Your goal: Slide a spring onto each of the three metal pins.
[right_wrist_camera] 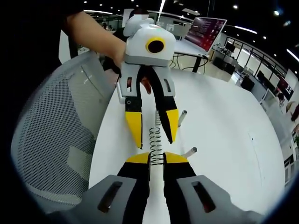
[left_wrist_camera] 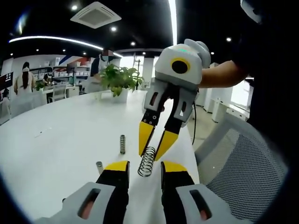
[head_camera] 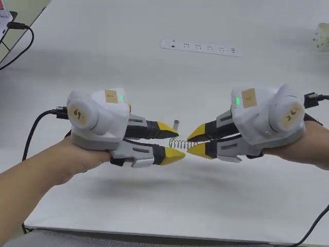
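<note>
A small metal spring (head_camera: 178, 144) hangs in the air between the two grippers, above the white table (head_camera: 154, 67). My right gripper (right_wrist_camera: 157, 158) is shut on one end of the spring (right_wrist_camera: 155, 140). My left gripper (left_wrist_camera: 145, 168) faces it, open, with its yellow tips on either side of the spring's free end (left_wrist_camera: 146, 162) and a gap showing. A bare metal pin (head_camera: 176, 124) stands on the table just behind the tips. The left gripper view has a bare pin (left_wrist_camera: 99, 167) and, farther off, an upright spring (left_wrist_camera: 122, 143) that seems to sit on a pin. Two pins (right_wrist_camera: 190, 151) (right_wrist_camera: 181, 116) show in the right gripper view.
A white power strip (head_camera: 200, 47) lies at the far side of the table. A black cable (head_camera: 23, 43) runs along the left. The table's front edge is close below the grippers. A white mesh chair (left_wrist_camera: 243, 163) stands beside the table, and a potted plant (left_wrist_camera: 119, 79) at its far end.
</note>
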Tool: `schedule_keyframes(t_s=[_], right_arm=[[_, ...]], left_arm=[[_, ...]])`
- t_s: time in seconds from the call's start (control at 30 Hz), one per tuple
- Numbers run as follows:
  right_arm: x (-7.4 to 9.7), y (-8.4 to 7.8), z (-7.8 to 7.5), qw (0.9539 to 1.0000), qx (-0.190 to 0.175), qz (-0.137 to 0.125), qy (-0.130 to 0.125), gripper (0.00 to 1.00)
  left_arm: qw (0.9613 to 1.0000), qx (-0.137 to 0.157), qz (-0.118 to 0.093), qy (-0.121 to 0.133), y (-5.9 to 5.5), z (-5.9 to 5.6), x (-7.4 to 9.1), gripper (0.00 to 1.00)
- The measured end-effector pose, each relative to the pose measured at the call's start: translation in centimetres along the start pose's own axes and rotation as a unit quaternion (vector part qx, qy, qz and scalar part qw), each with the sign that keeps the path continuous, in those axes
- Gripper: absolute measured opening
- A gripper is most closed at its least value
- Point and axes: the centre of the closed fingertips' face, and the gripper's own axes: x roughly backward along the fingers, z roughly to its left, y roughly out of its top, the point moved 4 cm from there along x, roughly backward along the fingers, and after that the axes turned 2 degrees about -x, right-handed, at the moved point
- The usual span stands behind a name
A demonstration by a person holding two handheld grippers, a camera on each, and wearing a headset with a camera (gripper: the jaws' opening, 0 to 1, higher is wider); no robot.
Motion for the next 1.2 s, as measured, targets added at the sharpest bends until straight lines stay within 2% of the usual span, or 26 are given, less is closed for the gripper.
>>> schedule_keyframes(t_s=[0.17, 0.33, 0.63, 1.2], right_arm=[[0.0, 0.3, 0.1, 1.0, 0.002, -0.004, 0.001, 0.07], [0.0, 0.5, 0.2, 1.0, 0.003, -0.009, 0.003, 0.07], [0.0, 0.5, 0.5, 0.9999, 0.007, -0.007, 0.013, 0.07], [0.0, 0.6, 0.9, 0.9997, 0.003, -0.013, 0.02, 0.08]], left_arm=[[1.0, -0.001, -0.005, -0.004, 0.3, -0.4, 0.2, 0.15], [1.0, 0.0, 0.001, -0.005, 0.0, -0.4, 0.3, 0.11], [1.0, 0.002, -0.004, -0.008, 0.0, -0.6, 0.2, 0.05], [0.9998, 0.006, -0.002, -0.017, 0.1, -1.2, 0.4, 0.03]])
